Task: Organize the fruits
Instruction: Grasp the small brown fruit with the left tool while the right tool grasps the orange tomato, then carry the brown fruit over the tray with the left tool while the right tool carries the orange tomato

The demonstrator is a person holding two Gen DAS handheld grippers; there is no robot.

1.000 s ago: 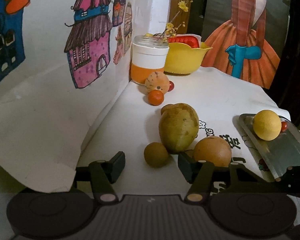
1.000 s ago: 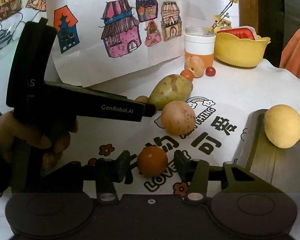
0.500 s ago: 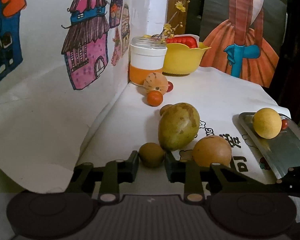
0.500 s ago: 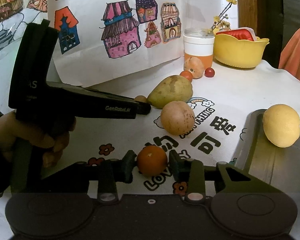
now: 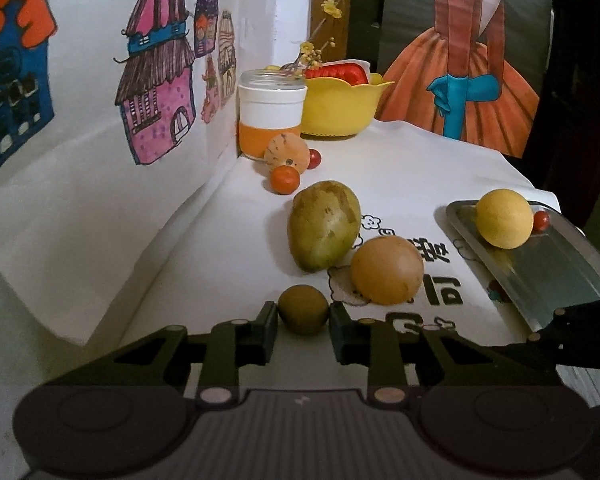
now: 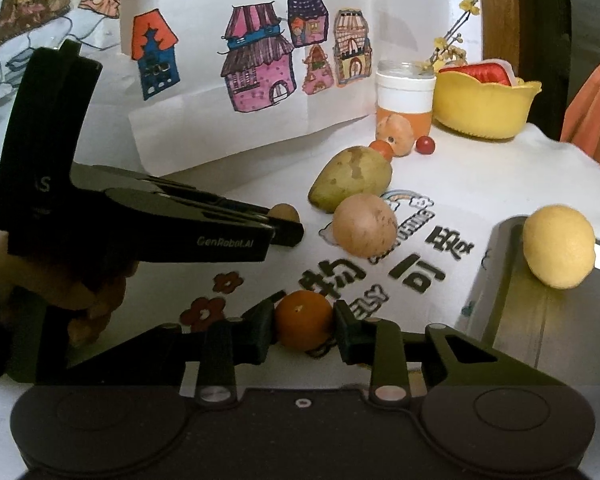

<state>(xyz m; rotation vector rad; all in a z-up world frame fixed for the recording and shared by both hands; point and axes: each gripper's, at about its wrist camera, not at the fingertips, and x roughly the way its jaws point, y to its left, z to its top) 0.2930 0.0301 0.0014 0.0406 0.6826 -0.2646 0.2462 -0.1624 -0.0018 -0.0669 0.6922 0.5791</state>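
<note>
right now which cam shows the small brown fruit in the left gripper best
The left wrist view: the small brown fruit sits whole between the left gripper fingers. In the right wrist view, only a sliver of it peeks above that gripper's fingertips.

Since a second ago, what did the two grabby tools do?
Both closed in. The left tool narrowed from wide open until its fingers pressed the small brown fruit. The right tool shut on the orange fruit. The mango, the round tan fruit and the yellow fruit on the tray stayed put.
</note>
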